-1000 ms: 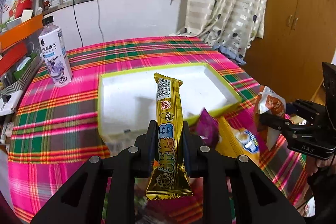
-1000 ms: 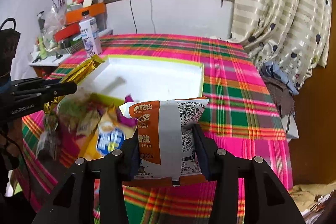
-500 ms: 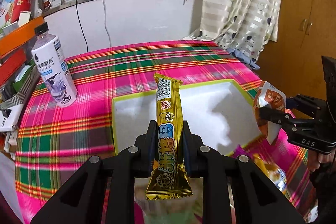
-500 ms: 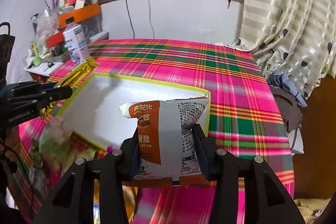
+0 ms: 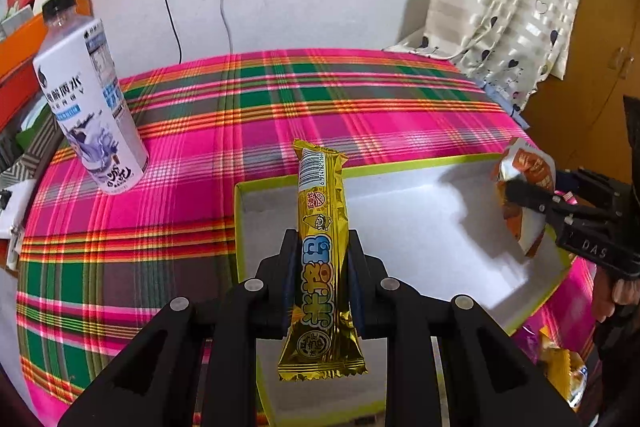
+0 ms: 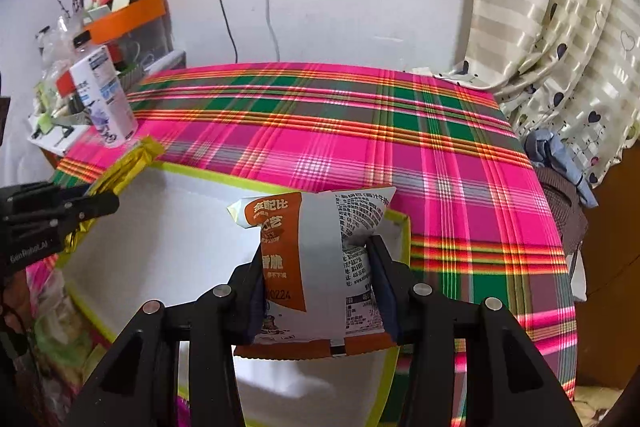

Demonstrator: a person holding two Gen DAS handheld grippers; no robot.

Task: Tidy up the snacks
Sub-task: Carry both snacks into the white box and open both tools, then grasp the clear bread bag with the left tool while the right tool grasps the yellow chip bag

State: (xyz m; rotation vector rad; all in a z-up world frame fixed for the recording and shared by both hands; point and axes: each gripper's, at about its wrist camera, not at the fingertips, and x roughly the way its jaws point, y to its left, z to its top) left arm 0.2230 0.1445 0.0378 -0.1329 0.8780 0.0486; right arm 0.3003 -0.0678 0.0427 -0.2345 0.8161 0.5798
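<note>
My left gripper (image 5: 322,259) was closed on a long golden snack bar (image 5: 321,251), and its two pads pressed the wrapper from both sides near the middle. The bar stood almost upright between my fingers, with the barcode end on top, over the left part of the white tray (image 5: 420,227) with the yellow-green rim. My right gripper (image 6: 320,279) was closed on an orange and white snack bag (image 6: 316,259), and the bag was puffed between the pads, above the right near part of the same tray (image 6: 168,251). The tray lay on the pink and green plaid tablecloth (image 6: 340,131). A white bottle (image 5: 90,107) stood on the cloth, left of the tray and apart from it. Some more snack packets (image 5: 560,363) lay beside the near edge of the tray
</note>
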